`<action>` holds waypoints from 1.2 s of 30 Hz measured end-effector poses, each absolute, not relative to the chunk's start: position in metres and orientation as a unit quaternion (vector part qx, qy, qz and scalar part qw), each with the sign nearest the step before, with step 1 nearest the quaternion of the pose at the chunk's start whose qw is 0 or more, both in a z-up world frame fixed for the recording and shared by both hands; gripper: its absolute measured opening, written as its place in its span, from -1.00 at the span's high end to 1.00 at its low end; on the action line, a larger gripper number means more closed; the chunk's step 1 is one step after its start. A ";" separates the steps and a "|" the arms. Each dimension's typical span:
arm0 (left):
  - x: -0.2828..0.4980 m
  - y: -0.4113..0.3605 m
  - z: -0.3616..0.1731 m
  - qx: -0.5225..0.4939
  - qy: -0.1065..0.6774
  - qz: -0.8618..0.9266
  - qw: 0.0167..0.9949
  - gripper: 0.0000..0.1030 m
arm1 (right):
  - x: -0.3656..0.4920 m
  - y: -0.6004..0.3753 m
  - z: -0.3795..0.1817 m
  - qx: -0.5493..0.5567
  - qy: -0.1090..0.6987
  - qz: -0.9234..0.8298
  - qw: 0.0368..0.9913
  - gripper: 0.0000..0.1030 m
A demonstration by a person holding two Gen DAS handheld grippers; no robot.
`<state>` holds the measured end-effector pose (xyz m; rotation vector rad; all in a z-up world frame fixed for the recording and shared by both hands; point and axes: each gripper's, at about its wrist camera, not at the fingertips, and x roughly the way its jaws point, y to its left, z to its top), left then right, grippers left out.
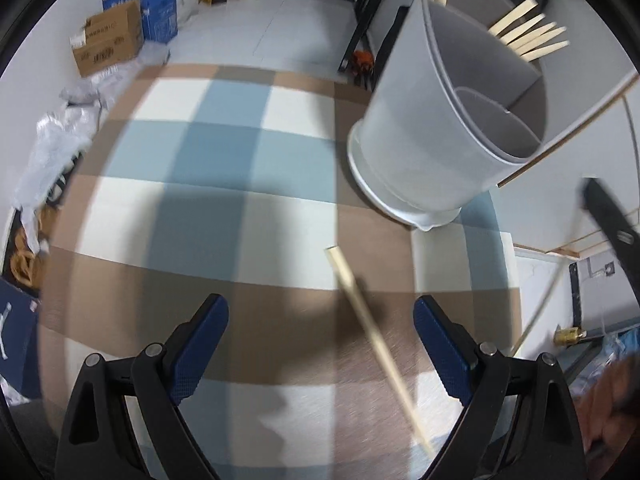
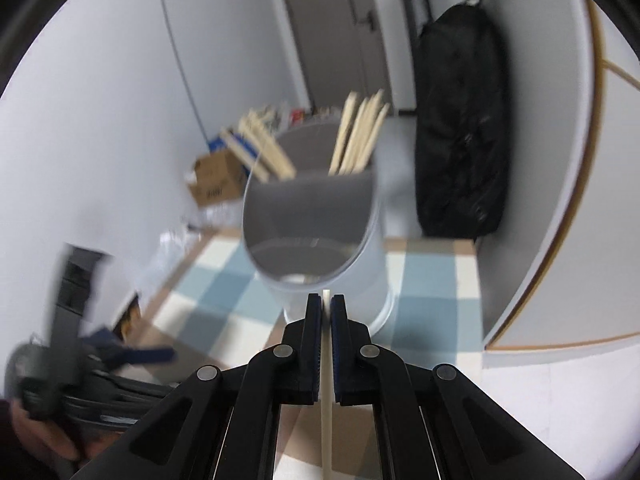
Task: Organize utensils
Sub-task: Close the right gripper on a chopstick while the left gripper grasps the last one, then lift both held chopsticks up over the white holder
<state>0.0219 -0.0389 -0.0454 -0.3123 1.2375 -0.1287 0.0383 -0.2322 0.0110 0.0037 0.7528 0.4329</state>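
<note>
While pinching a chopstick (image 2: 325, 400) lengthwise, right gripper (image 2: 326, 312) near, just short of utensil holder (image 2: 320, 232) straight ahead; left gripper (image 1: 320, 344) spread, over another chopstick (image 1: 372, 332).

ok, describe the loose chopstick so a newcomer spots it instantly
Find the grey divided holder on the checked tablecloth. In front of it one pale wooden chopstick lies flat on the cloth. Unlike the other chopsticks, it isn't standing in the holder.
</note>
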 end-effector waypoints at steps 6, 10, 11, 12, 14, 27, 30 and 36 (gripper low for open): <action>0.042 -0.050 -0.060 -0.151 0.608 -0.016 0.779 -0.32 | 0.035 -0.252 0.033 0.031 0.319 0.207 0.924 0.93; 0.046 -0.055 -0.061 -0.143 0.613 0.015 0.777 -0.11 | 0.035 -0.263 0.040 0.049 0.307 0.205 0.928 0.93; 0.046 -0.055 -0.060 -0.144 0.611 0.021 0.779 0.16 | 0.035 -0.265 0.041 0.052 0.305 0.204 0.929 0.93; 0.046 -0.054 -0.060 -0.147 0.609 0.026 0.779 0.54 | 0.035 -0.267 0.044 0.054 0.301 0.203 0.930 0.93; 0.046 -0.053 -0.062 -0.156 0.610 0.027 0.776 0.94 | 0.035 -0.269 0.043 0.056 0.296 0.202 0.932 0.93; 0.011 -0.022 -0.028 -0.195 0.505 0.018 0.841 0.97 | 0.027 -0.273 0.049 0.055 0.278 0.199 0.938 0.93; -0.003 -0.021 -0.009 -0.188 0.468 0.003 0.863 0.97 | 0.027 -0.272 0.051 0.056 0.278 0.202 0.938 0.93; -0.012 -0.024 0.026 -0.181 0.406 -0.028 0.895 0.97 | 0.026 -0.263 0.060 0.047 0.267 0.202 0.941 0.93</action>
